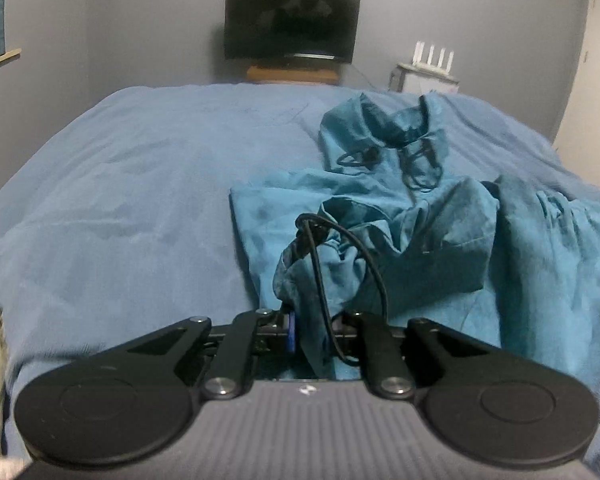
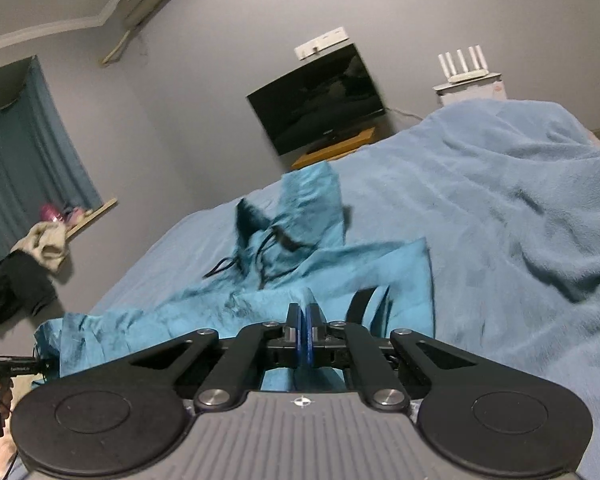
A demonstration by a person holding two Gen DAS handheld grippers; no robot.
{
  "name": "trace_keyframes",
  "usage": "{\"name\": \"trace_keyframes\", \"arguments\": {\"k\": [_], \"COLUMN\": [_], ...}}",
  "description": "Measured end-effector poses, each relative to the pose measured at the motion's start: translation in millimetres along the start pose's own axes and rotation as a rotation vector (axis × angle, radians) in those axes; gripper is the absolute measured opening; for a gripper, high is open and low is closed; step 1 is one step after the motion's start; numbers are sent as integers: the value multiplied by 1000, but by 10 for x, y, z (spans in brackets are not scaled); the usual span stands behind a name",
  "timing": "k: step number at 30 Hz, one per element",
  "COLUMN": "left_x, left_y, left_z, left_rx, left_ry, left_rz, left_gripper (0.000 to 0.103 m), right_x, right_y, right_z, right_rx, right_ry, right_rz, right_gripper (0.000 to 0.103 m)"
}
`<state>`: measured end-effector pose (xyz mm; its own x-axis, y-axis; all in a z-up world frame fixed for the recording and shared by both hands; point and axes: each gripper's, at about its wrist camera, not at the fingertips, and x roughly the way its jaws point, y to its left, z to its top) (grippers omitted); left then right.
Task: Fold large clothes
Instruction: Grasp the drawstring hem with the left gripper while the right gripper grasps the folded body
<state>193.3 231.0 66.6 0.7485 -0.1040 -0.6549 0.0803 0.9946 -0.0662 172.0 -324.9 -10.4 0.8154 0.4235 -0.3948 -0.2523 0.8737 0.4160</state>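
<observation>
We judge this to be the early spreading step: the teal hoodie [image 1: 400, 216] lies rumpled across the right half of the left wrist frame, on the blue bed [image 1: 120, 184], its hood [image 1: 380, 128] toward the top centre and its black drawstrings [image 1: 360, 158] loose over the chest. The left gripper [image 1: 308, 332], at the lower centre of its frame, has its jaws brought together on a bunched edge of the hoodie, with a black cord looping over the cloth right there. The right gripper [image 2: 306, 328], at the lower centre of its own frame, shows its blue pads [image 2: 310, 332] pressed close with teal fabric rising between them, so we take it as pinching the garment too. Next, we think, both grips must lift and draw apart to flatten the body before any fold, keeping the cord from snagging. As for writing, the TV [image 1: 292, 24] at the upper centre shows a small mark we cannot read, and the faint lettering on the black device at the far left edge of the right wrist frame is too small to make out.
</observation>
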Motion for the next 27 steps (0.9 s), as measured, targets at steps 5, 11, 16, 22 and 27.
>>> {"name": "trace_keyframes", "arguments": {"k": [5, 11, 16, 22, 27], "left_x": [508, 1155, 1768, 2107, 2090], "left_y": [-71, -102, -187, -172, -155], "left_z": [473, 977, 981, 767, 691], "left_rx": [25, 36, 82, 81, 69], "left_ry": [9, 43, 138, 187, 171], "left_rz": [53, 106, 175, 183, 187], "left_gripper": [8, 8, 8, 8, 8], "right_x": [504, 1042, 1424, 1813, 1956], "right_y": [-165, -413, -681, -691, -449], "right_z": [166, 511, 446, 242, 225], "right_rx": [-10, -36, 29, -40, -149], "right_ry": [-48, -125, -29, 191, 254], "right_rz": [-51, -144, -128, -91, -10], "right_gripper": [3, 1, 14, 54, 11]}}
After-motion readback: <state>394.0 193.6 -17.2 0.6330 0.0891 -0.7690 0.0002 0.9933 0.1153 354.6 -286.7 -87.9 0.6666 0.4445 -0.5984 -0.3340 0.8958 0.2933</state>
